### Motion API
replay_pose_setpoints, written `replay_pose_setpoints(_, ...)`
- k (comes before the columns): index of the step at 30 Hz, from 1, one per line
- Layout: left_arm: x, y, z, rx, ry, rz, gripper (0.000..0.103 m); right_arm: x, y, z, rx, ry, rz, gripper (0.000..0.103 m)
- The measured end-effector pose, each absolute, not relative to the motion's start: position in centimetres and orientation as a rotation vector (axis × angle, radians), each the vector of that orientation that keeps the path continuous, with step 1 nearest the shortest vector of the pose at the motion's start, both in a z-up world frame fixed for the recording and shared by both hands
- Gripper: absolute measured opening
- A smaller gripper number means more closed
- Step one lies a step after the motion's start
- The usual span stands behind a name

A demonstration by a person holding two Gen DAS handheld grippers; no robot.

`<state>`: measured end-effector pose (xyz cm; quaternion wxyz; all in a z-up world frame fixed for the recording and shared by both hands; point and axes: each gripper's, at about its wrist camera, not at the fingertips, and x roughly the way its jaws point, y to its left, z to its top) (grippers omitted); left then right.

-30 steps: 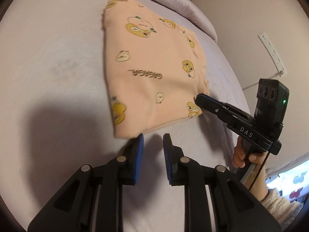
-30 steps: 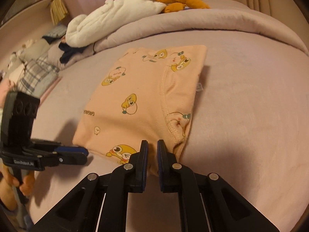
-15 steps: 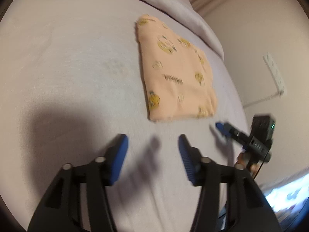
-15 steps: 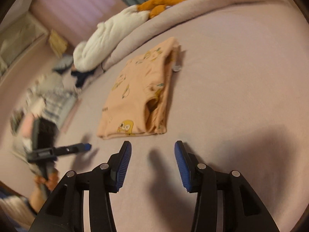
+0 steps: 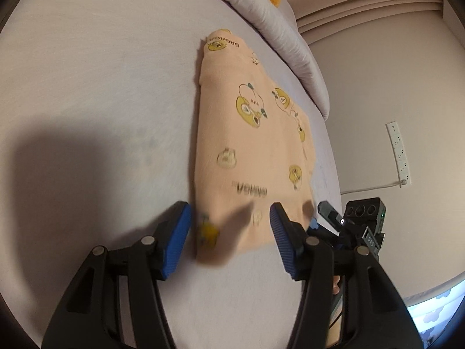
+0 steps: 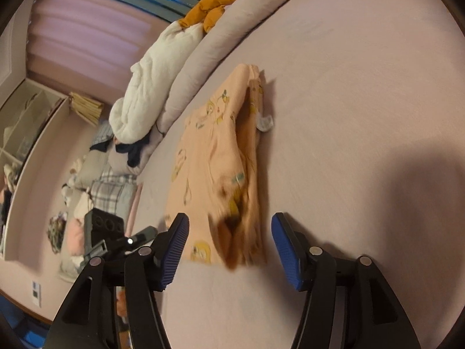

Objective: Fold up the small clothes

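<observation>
A peach child's garment with yellow cartoon prints [image 5: 250, 157] lies folded flat on the lilac bed sheet [image 5: 96, 93]; it also shows in the right wrist view [image 6: 215, 168], with a white label at its far right edge. My left gripper [image 5: 231, 229] is open, its jaws wide apart over the garment's near edge, holding nothing. My right gripper [image 6: 229, 241] is open too, its jaws straddling the near right corner of the garment. In the left wrist view the right gripper [image 5: 325, 218] shows at the garment's near right corner.
A rolled lilac duvet [image 5: 279, 26] borders the far side of the bed, with an orange cloth [image 6: 209, 14] and a white padded garment [image 6: 151, 87] on it. Piled clothes [image 6: 110, 180] lie at the bed's left. A wall power strip [image 5: 398, 154] is on the right.
Both grippers were shut at the garment's near edge one second ago, opened and pulled back, and now stand open close over the near edge again.
</observation>
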<state>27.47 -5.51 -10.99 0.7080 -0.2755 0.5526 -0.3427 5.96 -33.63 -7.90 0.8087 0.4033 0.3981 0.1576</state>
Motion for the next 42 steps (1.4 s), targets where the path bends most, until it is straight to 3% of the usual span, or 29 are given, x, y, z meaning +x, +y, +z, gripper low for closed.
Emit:
replay_pose_setpoints(7,30.1,-7.5,-10.5,-0.572,1.235,-0.801,0.064,9.8,-34.0,-8.9,0.974,0.86,0.382,0.059)
replay_pose_setpoints(16,32.8,-9.5,-11.0,-0.619,1.202,-0.821,0.065,12.9,-32.7,-9.1,0.932,0.838,0.434,0.059)
replay_pose_setpoints(20,32.8,-10.0,-11.0,-0.607,1.177,-0.81,0.064,12.5,-32.8,-9.4,0.889,0.798,0.44,0.044)
replay_pose_setpoints(28,32.0,-10.5,-10.7,-0.506,1.148,-0.725,0.048,12.6,-31.6,-8.5,0.742,0.801,0.416,0.043)
replay_pose_setpoints(42,30.5,-13.2,-9.0,-0.285,1.089,-0.582,0.041,12.6,-31.0,-7.8,0.678,0.748,0.446,0.04)
